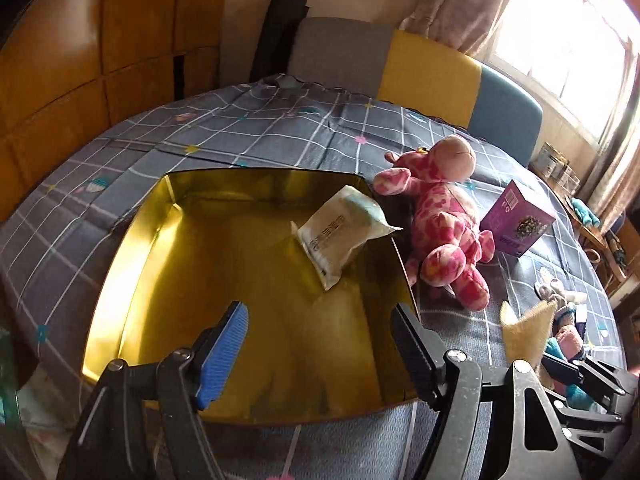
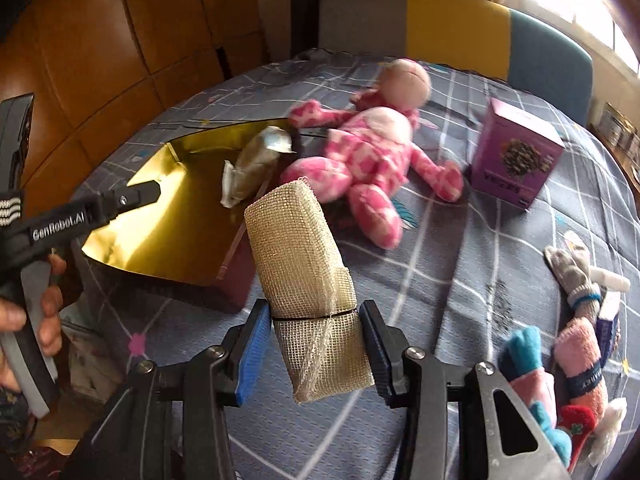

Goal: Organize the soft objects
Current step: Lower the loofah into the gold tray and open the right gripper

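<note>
A gold-lined open box [image 1: 132,248] lies on the checked bedspread. A white soft packet [image 1: 340,232] leans in its far right corner. My left gripper [image 1: 320,316] hovers over the box's near edge, open, with nothing between its fingers. To the right of the box lies a pink spotted plush animal [image 1: 444,216]. My right gripper [image 2: 314,314] is shut on a beige mesh sponge [image 2: 296,248], held in the air to the right of the box [image 2: 132,248] and in front of the plush animal [image 2: 360,152].
A purple carton [image 2: 516,156] stands beyond the plush. Several rolled socks and small soft toys [image 2: 576,288] lie in a heap at the right. A hand [image 2: 44,300] holds the left gripper's handle. Wooden cabinets, a headboard and a window stand behind the bed.
</note>
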`<state>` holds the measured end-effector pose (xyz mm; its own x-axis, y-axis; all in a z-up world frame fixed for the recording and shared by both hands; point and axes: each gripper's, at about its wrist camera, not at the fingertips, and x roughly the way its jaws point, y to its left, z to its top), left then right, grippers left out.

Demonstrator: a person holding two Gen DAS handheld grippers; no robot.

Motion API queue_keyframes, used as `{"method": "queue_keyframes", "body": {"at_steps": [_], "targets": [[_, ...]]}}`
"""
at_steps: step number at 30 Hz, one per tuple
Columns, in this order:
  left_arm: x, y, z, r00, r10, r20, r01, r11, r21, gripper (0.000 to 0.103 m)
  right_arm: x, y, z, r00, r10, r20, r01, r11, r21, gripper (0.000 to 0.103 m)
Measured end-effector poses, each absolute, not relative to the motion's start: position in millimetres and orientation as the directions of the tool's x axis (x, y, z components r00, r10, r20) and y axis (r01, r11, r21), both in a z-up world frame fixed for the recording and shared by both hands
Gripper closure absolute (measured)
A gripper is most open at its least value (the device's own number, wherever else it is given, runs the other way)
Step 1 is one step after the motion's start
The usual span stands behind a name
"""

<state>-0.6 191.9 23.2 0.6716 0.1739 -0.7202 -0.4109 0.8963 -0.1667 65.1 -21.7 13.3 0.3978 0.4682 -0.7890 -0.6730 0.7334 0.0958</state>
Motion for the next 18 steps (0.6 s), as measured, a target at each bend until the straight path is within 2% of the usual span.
{"method": "queue_keyframes", "body": {"at_steps": [7,11,18], "targets": [[-38,195,30,0.669,0.229,-0.707,-0.479,0.86,-0.174,0.017,60,26,26,0.38,0.511,-0.771,-0.728,0.679,0.091,0.057],[-53,200,36,0.669,0.279,-0.688,-0.507,0.849,-0.148,0.017,62,50,30,0.362,0.526,-0.769,-0.732,0.671,0.114,0.057],[-69,210,38,0.668,0.299,-0.681,-0.527,0.837,-0.149,0.016,70,80,27,0.353,0.515,-0.782,-0.719,0.683,0.125,0.057]]}}
